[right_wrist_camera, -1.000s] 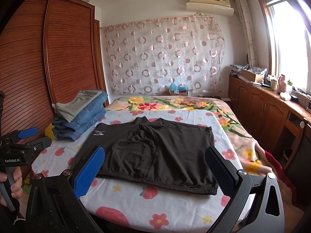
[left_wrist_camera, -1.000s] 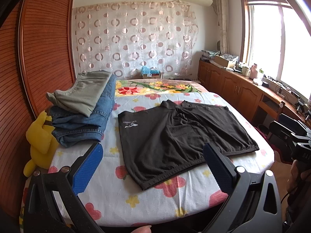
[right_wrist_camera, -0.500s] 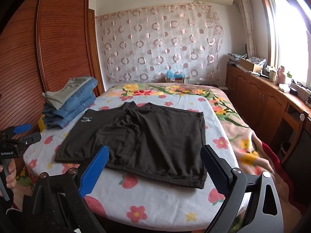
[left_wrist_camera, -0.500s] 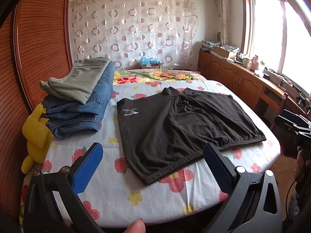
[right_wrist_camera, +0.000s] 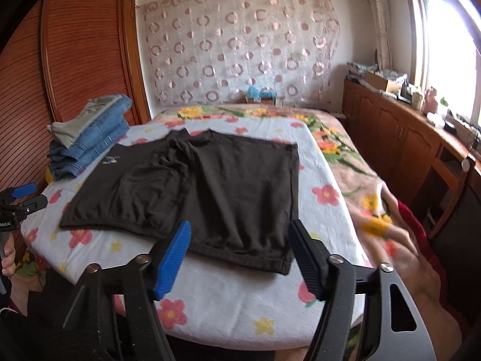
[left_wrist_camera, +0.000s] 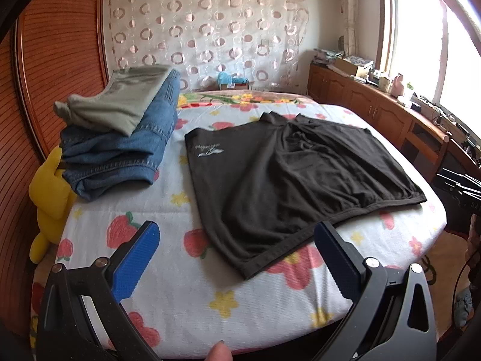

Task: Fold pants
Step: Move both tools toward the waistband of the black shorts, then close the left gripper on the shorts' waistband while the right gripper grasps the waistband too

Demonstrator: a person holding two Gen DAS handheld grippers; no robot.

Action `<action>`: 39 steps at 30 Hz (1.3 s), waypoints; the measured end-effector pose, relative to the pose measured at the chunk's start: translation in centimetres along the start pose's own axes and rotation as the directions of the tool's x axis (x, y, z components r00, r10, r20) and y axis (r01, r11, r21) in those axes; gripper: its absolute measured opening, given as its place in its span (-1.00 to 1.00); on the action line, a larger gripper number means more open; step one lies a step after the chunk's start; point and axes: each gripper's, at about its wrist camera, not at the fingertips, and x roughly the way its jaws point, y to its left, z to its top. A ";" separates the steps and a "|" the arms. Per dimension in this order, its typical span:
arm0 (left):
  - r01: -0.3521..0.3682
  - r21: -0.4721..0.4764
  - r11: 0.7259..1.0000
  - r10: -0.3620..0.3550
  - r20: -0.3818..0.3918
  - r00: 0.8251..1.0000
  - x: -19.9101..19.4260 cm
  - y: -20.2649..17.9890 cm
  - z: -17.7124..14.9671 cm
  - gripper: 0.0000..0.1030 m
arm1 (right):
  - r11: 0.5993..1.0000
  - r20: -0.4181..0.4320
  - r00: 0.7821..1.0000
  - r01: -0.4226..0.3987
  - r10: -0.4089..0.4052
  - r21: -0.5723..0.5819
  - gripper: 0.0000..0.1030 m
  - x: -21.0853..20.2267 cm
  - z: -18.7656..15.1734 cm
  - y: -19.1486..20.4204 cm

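Shorts are spread flat on the flowery bed, waistband nearest, so both front corners can be reached pretty easily. Nothing is folded yet, as far as can be judged. The left gripper is held just off the near edge with its jaws spread wide and empty, the waistband corner sitting at about 12 o'clock from it. The right gripper is parked over the other corner, also released, nothing pinched. A stack of folded jeans is kept at 10 o'clock, probably the done pile.

Black tool; blue pads
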 end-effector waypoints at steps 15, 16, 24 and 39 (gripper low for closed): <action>0.090 -0.057 0.994 -0.094 -0.085 0.992 2.3 1.5 -2.7 0.34 | 0.998 -0.094 0.995 0.047 -0.044 0.039 -0.01 -1.8 0.0 -0.8; 0.099 -0.056 0.994 -0.103 -0.088 0.991 2.3 1.4 -2.7 0.25 | 0.998 -0.096 0.994 0.047 -0.043 0.042 -0.01 -2.2 -0.1 -0.8; 0.142 -0.077 0.987 -0.150 -0.116 0.982 3.3 1.0 -3.3 -0.28 | 0.998 -0.107 0.994 0.045 -0.040 0.047 -0.01 -3.1 -0.8 -0.5; 0.092 -0.035 0.995 -0.095 -0.107 0.990 3.7 0.4 -3.3 -0.35 | 0.996 -0.104 0.994 0.052 -0.045 0.070 -0.01 -1.9 -0.2 -1.5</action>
